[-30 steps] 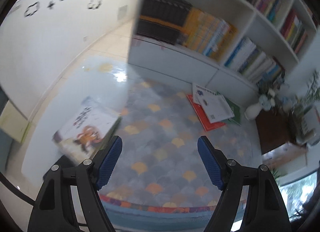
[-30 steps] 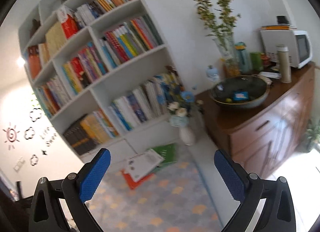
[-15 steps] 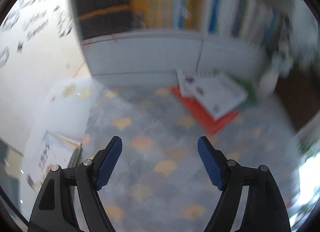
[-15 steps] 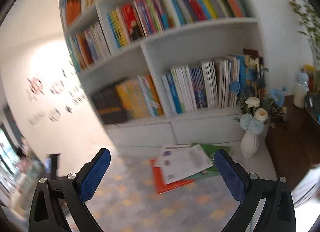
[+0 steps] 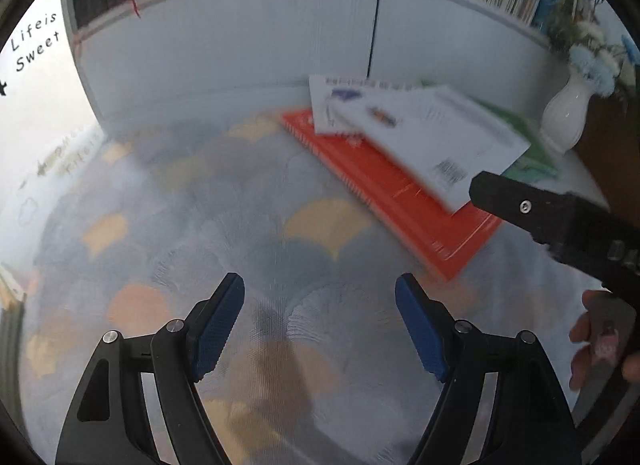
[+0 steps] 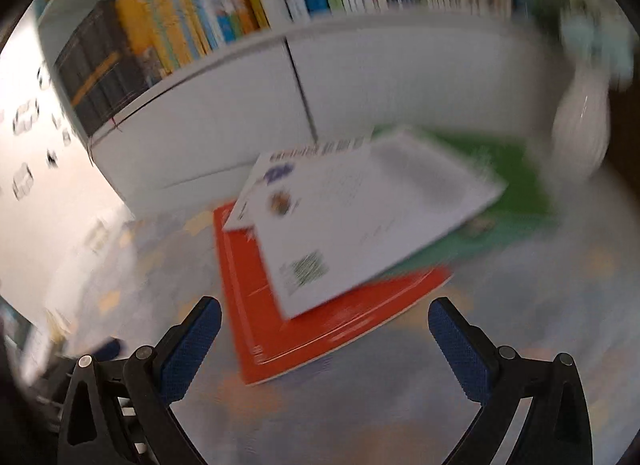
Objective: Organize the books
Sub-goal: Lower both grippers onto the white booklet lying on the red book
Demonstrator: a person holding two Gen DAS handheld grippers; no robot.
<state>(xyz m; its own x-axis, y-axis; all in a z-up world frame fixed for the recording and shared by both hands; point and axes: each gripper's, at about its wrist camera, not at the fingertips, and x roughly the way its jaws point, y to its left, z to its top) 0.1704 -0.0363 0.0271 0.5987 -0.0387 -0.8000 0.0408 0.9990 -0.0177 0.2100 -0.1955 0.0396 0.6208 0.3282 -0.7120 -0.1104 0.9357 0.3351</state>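
Observation:
A loose pile of books lies on the patterned rug in front of the white bookcase. A white book (image 5: 420,133) (image 6: 352,225) lies on top, over an orange-red book (image 5: 400,201) (image 6: 304,321) and a green one (image 5: 528,149) (image 6: 500,193). My left gripper (image 5: 320,321) hangs open over bare rug, left of and nearer than the pile. My right gripper (image 6: 324,337) is open too, its fingers on either side of the near corner of the orange-red book, above it. In the left wrist view the right gripper's black body (image 5: 560,221) reaches in beside the pile.
The bookcase base (image 5: 280,45) (image 6: 240,113) stands right behind the pile, shelves of upright books above it. A white vase with flowers (image 5: 568,113) (image 6: 580,121) stands at the right by a dark wooden cabinet. Another book's edge (image 5: 10,305) shows at far left. A hand (image 5: 600,341) holds the right gripper.
Both grippers have dropped toward the floor and closed in on the pile of books, which now looks much larger. The right gripper's body has come into the left wrist view. Both stay open.

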